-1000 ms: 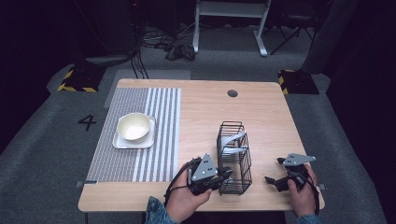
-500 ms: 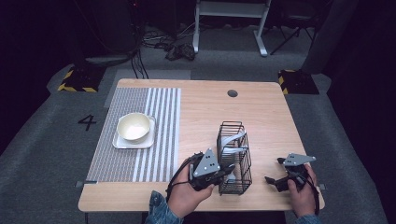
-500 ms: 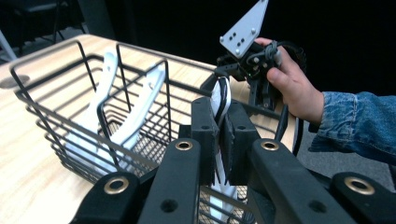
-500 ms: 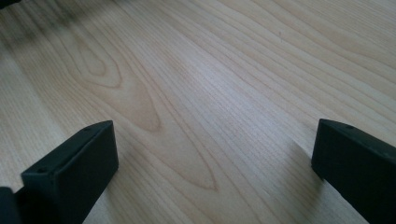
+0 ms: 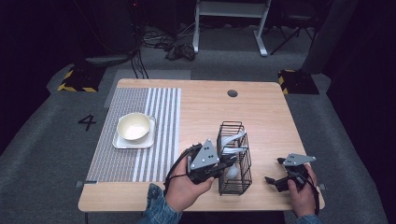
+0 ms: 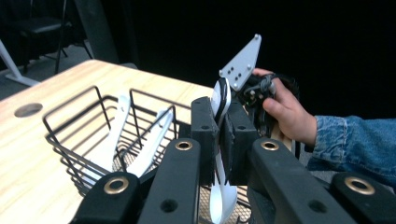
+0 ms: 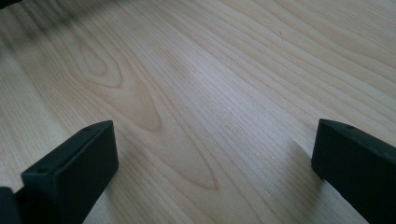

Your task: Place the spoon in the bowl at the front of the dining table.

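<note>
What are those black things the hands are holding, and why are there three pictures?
A person sits at a wooden table holding a grabbing tool in each hand. One picture looks down from above; the other two come from little cameras riding on each tool. The left claw is pinched shut on a white spoon, held at a black wire basket with more white utensils inside. The right claw is open, holding nothing, just above the bare wood. On a striped mat a cream bowl sits on a small square plate.
</note>
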A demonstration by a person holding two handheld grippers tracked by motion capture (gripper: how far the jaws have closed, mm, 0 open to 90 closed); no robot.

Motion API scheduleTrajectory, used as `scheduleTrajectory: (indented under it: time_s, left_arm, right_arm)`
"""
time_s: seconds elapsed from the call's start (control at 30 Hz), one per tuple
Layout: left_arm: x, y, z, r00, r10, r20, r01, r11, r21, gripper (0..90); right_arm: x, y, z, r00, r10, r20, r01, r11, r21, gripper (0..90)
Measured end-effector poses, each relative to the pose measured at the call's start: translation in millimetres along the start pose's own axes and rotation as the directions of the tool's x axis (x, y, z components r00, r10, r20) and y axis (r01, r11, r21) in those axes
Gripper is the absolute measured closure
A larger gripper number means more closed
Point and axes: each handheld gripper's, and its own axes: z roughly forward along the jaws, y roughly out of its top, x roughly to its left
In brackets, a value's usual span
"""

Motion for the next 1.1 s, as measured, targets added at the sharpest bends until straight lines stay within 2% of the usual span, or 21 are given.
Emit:
scheduleTrajectory:
  time_s: [0.1,0.2,0.37,0.83,1.1]
  left_arm:
    - [1.5,5.7,-4.2,1.0,0.0,0.009,0.001,0.9999,-0.015,84.7]
    - [3.5,10.7,-7.8,0.9993,-0.019,0.033,0.021,0.9989,-0.043,84.7]
    - [4.3,19.2,-15.1,0.9998,-0.007,0.02,0.009,0.9979,-0.064,84.8]
    - [19.2,34.4,-49.9,0.9982,-0.014,-0.058,0.008,0.9946,-0.103,84.8]
    - [29.1,32.7,-72.1,0.9905,-0.026,-0.135,0.011,0.9942,-0.107,84.8]
  right_arm:
    - [0.0,0.0,0.0,1.0,0.0,0.0,0.0,1.0,0.0,0.5]
    - [0.0,0.0,0.0,1.0,0.0,0.0,0.0,1.0,0.0,0.5]
    - [0.1,0.0,-0.1,1.0,-0.001,0.001,0.001,1.0,0.0,0.5]
    - [-0.1,0.0,0.0,1.0,0.002,-0.001,-0.002,1.0,0.001,0.5]
    - [0.0,0.1,-0.1,1.0,0.003,-0.001,-0.003,1.0,0.002,0.5]
